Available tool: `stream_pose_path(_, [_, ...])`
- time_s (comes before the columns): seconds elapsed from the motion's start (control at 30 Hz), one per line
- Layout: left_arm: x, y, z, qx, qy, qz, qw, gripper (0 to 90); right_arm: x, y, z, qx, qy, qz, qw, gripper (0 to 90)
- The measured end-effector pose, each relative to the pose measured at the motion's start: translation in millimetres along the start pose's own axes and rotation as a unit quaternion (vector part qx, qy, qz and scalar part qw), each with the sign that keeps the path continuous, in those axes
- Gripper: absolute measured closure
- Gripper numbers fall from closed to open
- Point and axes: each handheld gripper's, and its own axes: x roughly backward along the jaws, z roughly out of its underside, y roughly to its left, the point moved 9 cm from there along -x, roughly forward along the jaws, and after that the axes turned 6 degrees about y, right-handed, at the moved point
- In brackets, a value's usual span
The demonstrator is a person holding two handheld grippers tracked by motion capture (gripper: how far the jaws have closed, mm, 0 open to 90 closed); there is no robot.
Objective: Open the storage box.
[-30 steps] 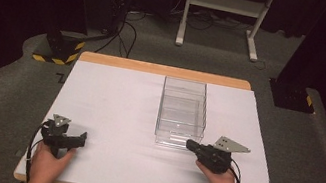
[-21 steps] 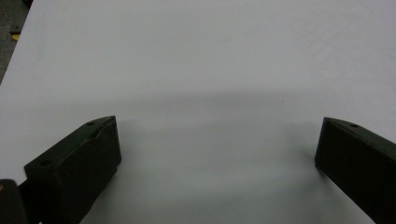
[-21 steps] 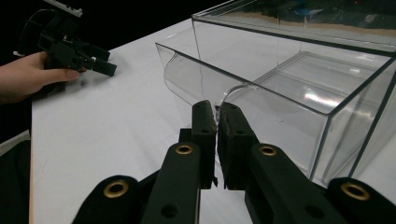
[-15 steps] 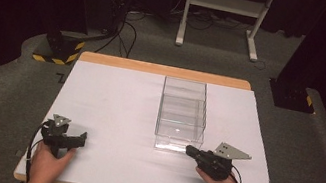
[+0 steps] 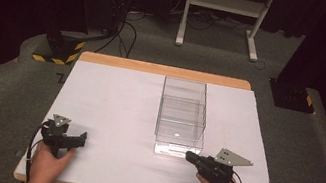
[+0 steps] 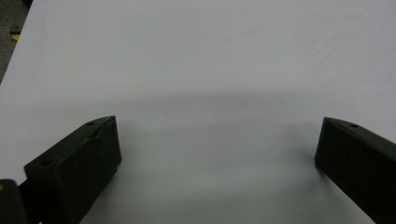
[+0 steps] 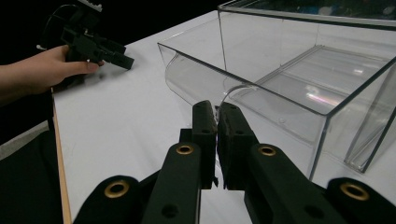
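Still early days by the look of it. Nearest, at about 7 o'clock on the desk (image 5: 111,113), left gripper (image 5: 72,139) parked on the white sheet, fingers (image 6: 79,158) spread wide with nothing but bare surface between them. Over at 5 o'clock, right gripper (image 5: 188,155) with fingers (image 7: 204,135) pinched together, tips right at the near curved lip of the clear plastic box (image 5: 181,117); can't tell if the thin edge is actually clamped or just touched. Box itself just right of centre, long axis running 6 to 12 o'clock, completely empty. So nothing loaded or moved as far as visible; whatever pulling or shifting of the box is planned looks yet to come. No brands, labels or legible writing anywhere, apart from an unreadable dark mark by the sheet's far-left edge.
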Motion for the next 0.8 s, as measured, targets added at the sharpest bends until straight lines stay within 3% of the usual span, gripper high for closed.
stream_pose_path(0.67, [0.1,0.1,0.0,0.0,0.0,0.0,1.0,0.5,11.5,16.8,13.1,0.005,0.006,-0.008,0.9999,86.6])
stream_pose_path(0.8, [0.1,0.0,0.0,0.0,0.0,0.0,1.0,0.5,15.0,18.6,16.3,0.001,0.004,-0.006,1.0,90.0])
